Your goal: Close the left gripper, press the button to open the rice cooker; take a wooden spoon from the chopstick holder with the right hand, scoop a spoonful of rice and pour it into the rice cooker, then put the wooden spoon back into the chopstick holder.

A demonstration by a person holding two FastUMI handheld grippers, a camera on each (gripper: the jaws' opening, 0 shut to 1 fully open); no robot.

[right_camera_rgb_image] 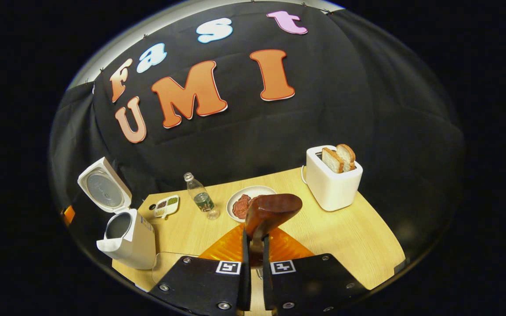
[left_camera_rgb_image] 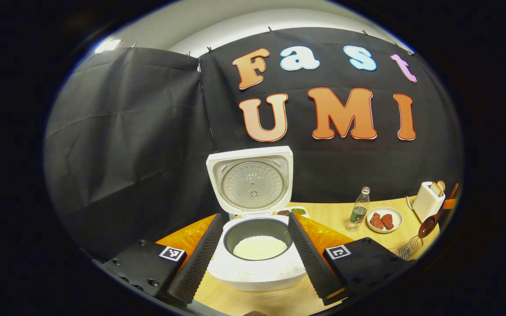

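Observation:
The white rice cooker [left_camera_rgb_image: 257,267] stands with its lid [left_camera_rgb_image: 253,180] raised, and white rice lies in its pot [left_camera_rgb_image: 259,246]. My left gripper [left_camera_rgb_image: 254,216] is open, one finger on each side of the cooker, touching nothing. My right gripper [right_camera_rgb_image: 256,237] is shut on the handle of the wooden spoon [right_camera_rgb_image: 272,210], whose bowl sticks up in front of it above the table. In the left gripper view the spoon [left_camera_rgb_image: 428,224] hangs at the far right over the wire chopstick holder [left_camera_rgb_image: 406,248]. In the right gripper view the open cooker [right_camera_rgb_image: 128,237] is at the far left.
On the wooden table [right_camera_rgb_image: 345,232] stand a white toaster [right_camera_rgb_image: 332,180] with two slices of bread, a plate of meat [right_camera_rgb_image: 244,202], a small water bottle [right_camera_rgb_image: 200,199] and a little condiment dish [right_camera_rgb_image: 166,205]. Black cloth walls close in behind.

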